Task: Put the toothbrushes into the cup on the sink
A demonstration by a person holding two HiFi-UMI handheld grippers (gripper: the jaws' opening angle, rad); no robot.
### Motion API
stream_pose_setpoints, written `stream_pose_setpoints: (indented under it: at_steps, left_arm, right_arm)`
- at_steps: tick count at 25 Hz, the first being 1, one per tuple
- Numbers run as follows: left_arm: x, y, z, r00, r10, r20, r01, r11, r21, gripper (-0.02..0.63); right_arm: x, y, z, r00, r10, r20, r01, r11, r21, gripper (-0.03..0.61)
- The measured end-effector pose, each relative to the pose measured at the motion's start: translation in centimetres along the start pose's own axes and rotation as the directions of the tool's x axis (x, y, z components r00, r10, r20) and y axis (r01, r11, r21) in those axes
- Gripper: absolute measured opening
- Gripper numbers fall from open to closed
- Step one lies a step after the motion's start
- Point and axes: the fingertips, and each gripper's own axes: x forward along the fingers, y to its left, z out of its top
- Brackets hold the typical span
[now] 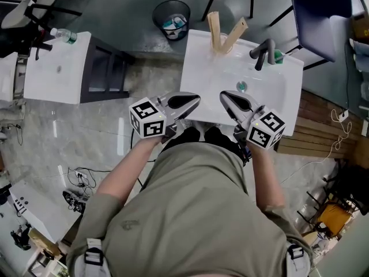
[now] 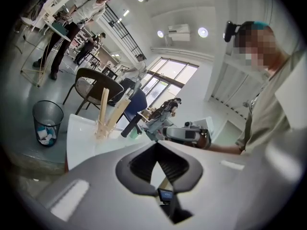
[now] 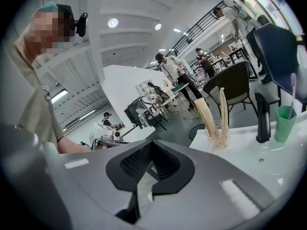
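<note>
Head view: finds two pale wooden toothbrushes (image 1: 214,30) already standing, splayed apart, in a clear round cup (image 1: 222,47) at the back of the white rectangular sink (image 1: 199,62), left of the dark bent faucet (image 1: 263,53); reads, probably, as the goal met. Notes a small green cup (image 1: 278,56) just right of that faucet and a black mesh wastebasket (image 1: 171,19) on the floor beyond. Places the left gripper (image 1: 196,101) and the right gripper (image 1: 223,97) side by side over the sink's near edge, well short of the clear cup, tips angled toward each other, likely parked there with nothing left to carry. Left gripper view: looks along jaws pressed together at the tips, pads gripping nothing, only a sliver of light lower down; catches the toothbrushes (image 2: 108,110) upright in the cup (image 2: 102,130) on the sink's far side, with the right gripper (image 2: 184,133) level alongside. Right gripper view: gives the same answer, fingers closed and empty; sets the clear cup (image 3: 217,139) and its two toothbrushes (image 3: 210,116) ahead on the sink top (image 3: 249,163), near but apart from the faucet (image 3: 263,116) and the green cup (image 3: 286,123), a thin brush handle standing in the latter.
</note>
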Motion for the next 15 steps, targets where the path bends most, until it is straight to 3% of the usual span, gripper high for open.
stream_pose_setpoints:
  at_steps: [15]
  left_arm:
    - [-0.5, 1.2, 0.7, 0.999, 0.033, 0.02, -0.032, 0.999, -0.011, 0.005]
  right_arm:
    - [0.7, -0.5, -0.7, 1.0, 0.01, -0.009, -0.009, 1.0, 0.011, 0.011]
